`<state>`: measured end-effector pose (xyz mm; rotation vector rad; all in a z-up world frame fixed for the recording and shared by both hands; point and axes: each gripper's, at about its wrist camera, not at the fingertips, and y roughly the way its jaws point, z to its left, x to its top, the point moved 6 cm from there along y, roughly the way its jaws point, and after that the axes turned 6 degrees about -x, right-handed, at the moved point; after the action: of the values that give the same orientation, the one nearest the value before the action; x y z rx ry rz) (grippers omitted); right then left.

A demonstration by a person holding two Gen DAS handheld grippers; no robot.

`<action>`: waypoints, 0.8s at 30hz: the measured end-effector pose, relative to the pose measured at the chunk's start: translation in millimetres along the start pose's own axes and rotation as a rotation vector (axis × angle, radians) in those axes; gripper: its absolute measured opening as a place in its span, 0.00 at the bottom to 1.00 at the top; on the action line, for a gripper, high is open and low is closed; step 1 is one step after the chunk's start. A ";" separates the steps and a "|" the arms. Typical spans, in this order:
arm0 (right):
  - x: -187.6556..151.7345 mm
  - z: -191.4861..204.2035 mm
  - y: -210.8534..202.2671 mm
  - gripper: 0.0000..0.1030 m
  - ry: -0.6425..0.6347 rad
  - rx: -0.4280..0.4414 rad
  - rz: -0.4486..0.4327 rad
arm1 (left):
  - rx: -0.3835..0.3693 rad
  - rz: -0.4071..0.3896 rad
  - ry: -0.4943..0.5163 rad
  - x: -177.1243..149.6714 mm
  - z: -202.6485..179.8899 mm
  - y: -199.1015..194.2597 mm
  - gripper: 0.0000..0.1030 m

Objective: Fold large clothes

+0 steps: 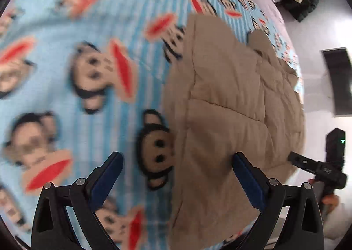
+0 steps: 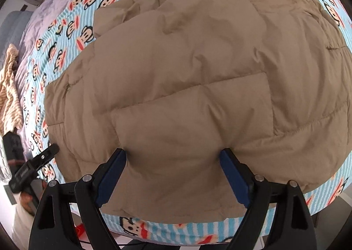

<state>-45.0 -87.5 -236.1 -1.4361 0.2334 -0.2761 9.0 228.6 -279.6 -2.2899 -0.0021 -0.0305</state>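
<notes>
The left wrist view is motion-blurred over most of the monkey-print sheet (image 1: 66, 100); print detail there is soft. At the left margin of the right wrist view a striped cloth (image 2: 8, 87) is cut off by the frame.

The tan quilted jacket (image 2: 187, 69) lies spread flat on the sheet, reaching to the bed's near edge, with one sleeve (image 2: 191, 124) folded across the body. The fabric is puffy, creased along the stitch lines; a folded-in section at the far end is partly hidden by its own bulk.

The left gripper (image 1: 176, 166) stands wide apart with nothing between the blades, hovering over the jacket's left edge. The right gripper (image 2: 173, 164) is spread wide; the sleeve cuff sits between the blades, touching both.
</notes>
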 end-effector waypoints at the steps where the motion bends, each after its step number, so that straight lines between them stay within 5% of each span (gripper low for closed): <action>1: -0.1 0.7 0.9 0.87 -0.003 -0.004 0.001 | -0.045 0.023 0.009 1.4 -4.2 10.3 0.97; 7: 0.7 2.3 5.6 0.87 -0.008 -0.027 0.003 | -0.145 0.091 0.109 8.1 -35.3 43.2 0.97; 11: 3.1 3.2 7.6 0.87 -0.011 -0.036 0.005 | -0.134 0.137 0.130 10.8 -40.1 60.8 0.96; 13: 2.8 3.7 6.0 0.87 -0.015 -0.035 0.013 | -0.110 0.128 0.150 12.2 -44.1 60.5 0.81; 15: 0.2 5.3 -0.2 0.87 -0.020 -0.011 0.040 | -0.158 0.131 0.150 10.2 -50.7 56.4 0.40; 16: -0.9 7.4 -4.6 0.86 -0.023 0.004 0.042 | -0.193 0.129 0.137 9.0 -54.9 53.2 0.35; 17: -0.4 8.1 -10.5 0.83 -0.032 0.011 0.028 | -0.194 0.125 0.141 8.6 -58.0 50.9 0.29; 18: 2.5 8.9 -19.5 0.63 -0.055 0.010 -0.008 | -0.183 0.119 0.160 7.9 -63.9 47.5 0.26; 19: 6.8 9.0 -26.0 0.33 -0.082 -0.010 -0.043 | -0.171 0.113 0.176 7.2 -70.0 43.7 0.25; 20: 11.2 8.7 -29.5 0.21 -0.100 -0.030 -0.070 | -0.167 0.109 0.184 6.7 -74.7 40.5 0.24; 24: 48.3 -0.1 -34.4 0.12 -0.093 -0.010 -0.198 | -0.181 0.078 0.200 3.6 -102.2 18.0 0.24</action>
<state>-1.0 -107.2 -201.6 -1.4799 0.0163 -0.3684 10.6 139.8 -225.8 -2.4561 0.2017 -0.2274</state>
